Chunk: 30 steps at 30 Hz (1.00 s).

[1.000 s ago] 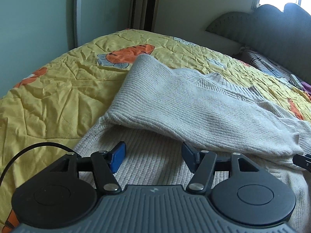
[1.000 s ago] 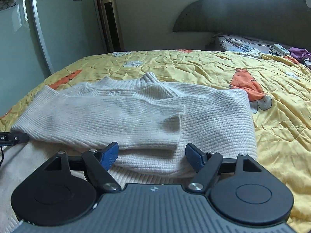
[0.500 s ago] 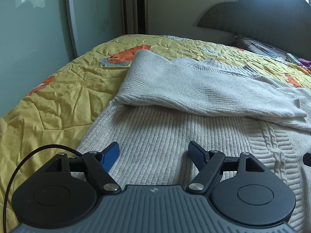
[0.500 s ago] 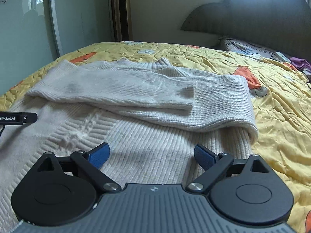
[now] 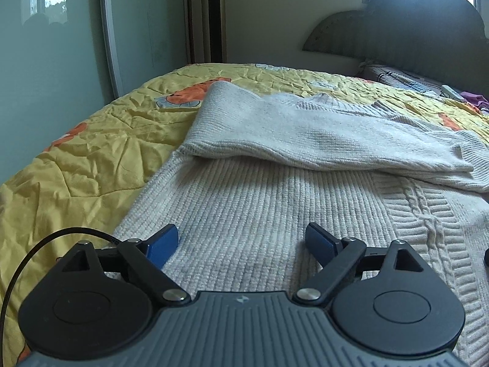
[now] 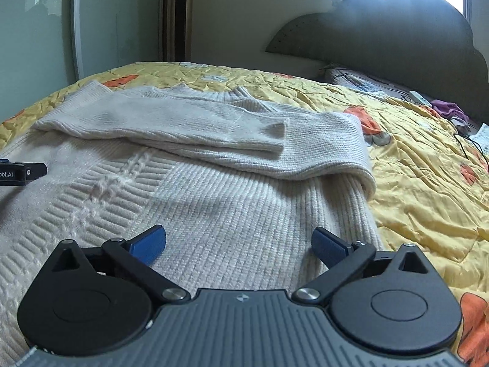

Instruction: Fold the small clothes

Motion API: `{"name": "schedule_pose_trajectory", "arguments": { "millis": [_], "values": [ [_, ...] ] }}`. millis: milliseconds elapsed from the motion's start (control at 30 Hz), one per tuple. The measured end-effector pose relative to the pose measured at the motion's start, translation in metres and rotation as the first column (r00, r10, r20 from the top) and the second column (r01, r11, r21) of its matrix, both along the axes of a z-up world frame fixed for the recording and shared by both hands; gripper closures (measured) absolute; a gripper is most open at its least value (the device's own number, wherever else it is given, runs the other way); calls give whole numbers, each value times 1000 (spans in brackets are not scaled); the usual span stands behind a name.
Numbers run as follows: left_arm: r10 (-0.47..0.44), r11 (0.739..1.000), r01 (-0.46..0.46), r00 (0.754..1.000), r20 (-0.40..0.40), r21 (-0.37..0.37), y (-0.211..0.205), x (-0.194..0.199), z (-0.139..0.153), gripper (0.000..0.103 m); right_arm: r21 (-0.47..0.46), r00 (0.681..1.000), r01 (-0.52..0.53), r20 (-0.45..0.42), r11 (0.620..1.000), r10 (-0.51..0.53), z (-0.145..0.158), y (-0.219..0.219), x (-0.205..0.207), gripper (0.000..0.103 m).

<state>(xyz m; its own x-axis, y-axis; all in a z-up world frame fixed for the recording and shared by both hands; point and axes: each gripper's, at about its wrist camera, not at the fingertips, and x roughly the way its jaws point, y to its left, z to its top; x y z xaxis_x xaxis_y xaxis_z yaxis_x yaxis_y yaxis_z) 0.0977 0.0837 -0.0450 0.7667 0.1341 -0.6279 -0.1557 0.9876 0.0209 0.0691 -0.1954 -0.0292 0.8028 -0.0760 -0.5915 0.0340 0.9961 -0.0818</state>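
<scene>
Bedroom, daylight from a window behind a dark scalloped headboard (image 6: 382, 30). Pale green wall with a sliding glass panel on the left; a tall gold-and-black standing unit (image 5: 214, 15) in the corner. The bed carries a crumpled yellow quilt (image 5: 91, 153) printed with orange shapes.

Cream knit sweater (image 5: 259, 214) lies flat on the quilt, spread across the near half of the bed. Ribbed body toward the cameras, a cable-knit strip (image 6: 101, 183) running up its middle. Both sleeves are folded in across the chest: the sleeve from the left side (image 6: 171, 122) lies on top, its cuff ending over the other sleeve (image 6: 330, 146), which crosses beneath it. Collar visible beyond the sleeves, toward the headboard.

Left gripper (image 5: 241, 238): blue fingers (image 5: 162, 241) spread wide and opening further, hovering low above the lower left part of the sweater body, near its left edge. Only knit fabric shows beneath the gap; nothing is pinched. A black cable loops at the near left of its housing.

Right gripper (image 6: 238, 241): blue fingers (image 6: 330, 244) released, close to full spread and widening further, above the lower right part of the body, close to the sweater's right edge. No fabric gripped. The tip of the left gripper pokes in at the left border of the right wrist view.

Far right of the bed: a patterned pillow (image 6: 360, 82), a white remote (image 6: 420, 98), a purple cloth (image 6: 449, 110), a thin black cord on the quilt.
</scene>
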Motion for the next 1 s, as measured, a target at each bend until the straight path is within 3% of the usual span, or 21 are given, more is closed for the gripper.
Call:
{"name": "schedule_pose_trajectory", "arguments": {
  "millis": [333,700,1000],
  "values": [
    [-12,1000,12,1000,-3,5,-2,-22,0,9,2,1000,27,2,1000,-27,-5,0,-24,0],
    [-5,1000,5,1000,-8,29,-7,-22,-3,1,66,999,33,-10,997,-33,-7,-11,-21,0],
    [3,999,-2,1000,-14,37,-8,-25,-2,0,57,998,67,-13,996,-67,-6,-4,-35,0]
  ]
}}
